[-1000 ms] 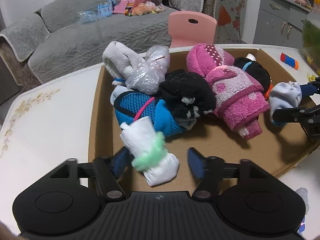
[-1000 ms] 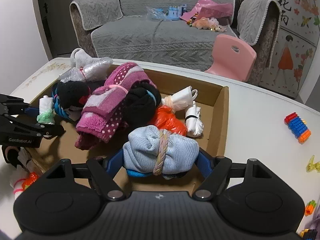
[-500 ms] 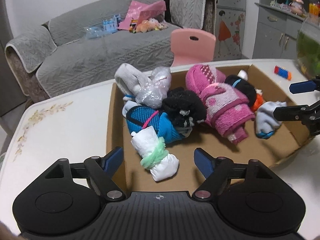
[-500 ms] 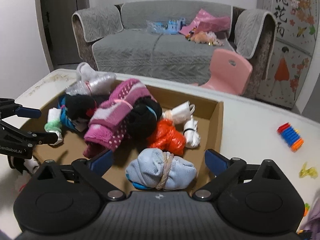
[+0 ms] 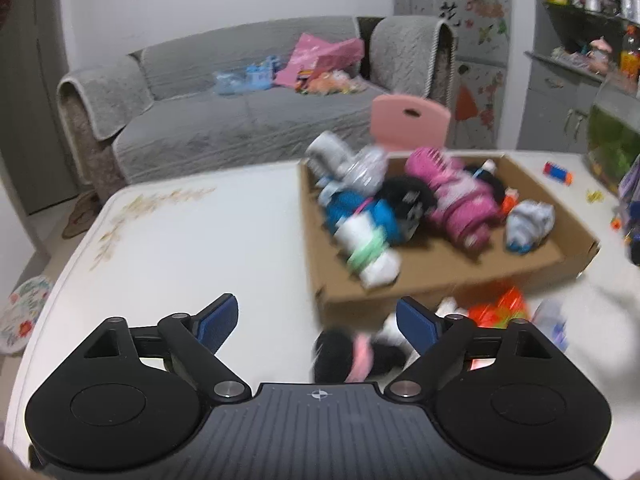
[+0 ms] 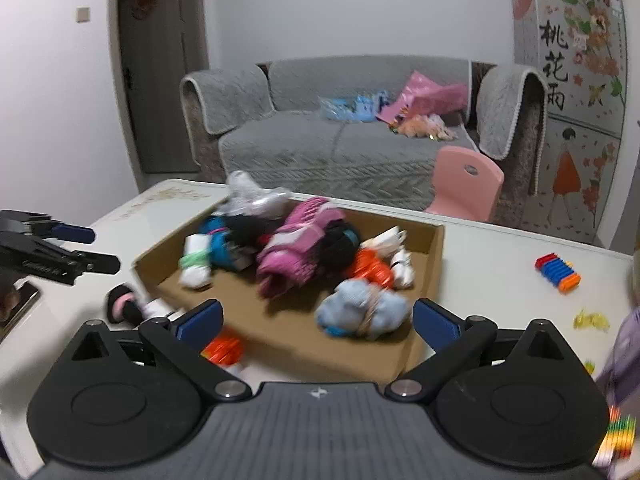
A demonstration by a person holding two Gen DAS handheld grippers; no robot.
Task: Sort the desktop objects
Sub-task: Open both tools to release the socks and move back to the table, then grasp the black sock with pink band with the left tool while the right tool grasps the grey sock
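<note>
A cardboard box [image 5: 452, 280] on the white table holds several rolled sock bundles: a white one with a green band [image 5: 370, 254], a pink one [image 5: 460, 204], a light blue one [image 5: 528, 224]. In the right wrist view the box [image 6: 288, 336] holds the light blue bundle [image 6: 362, 312] near its front wall. My left gripper [image 5: 318, 322] is open and empty, above the table in front of the box. A black and pink bundle [image 5: 352, 356] lies on the table between its fingers. My right gripper [image 6: 316, 322] is open and empty, in front of the box.
Orange and white bundles [image 5: 496, 310] lie on the table in front of the box. A blue and orange toy [image 6: 558, 272] and small yellow pieces [image 6: 592, 320] lie on the table to the right. A pink chair [image 6: 464, 182] and a grey sofa [image 6: 344, 148] stand behind the table.
Both grippers have pulled back and up from the box. The right gripper opened and let go of the light blue bundle, which now lies in the box. The left gripper stays open.
</note>
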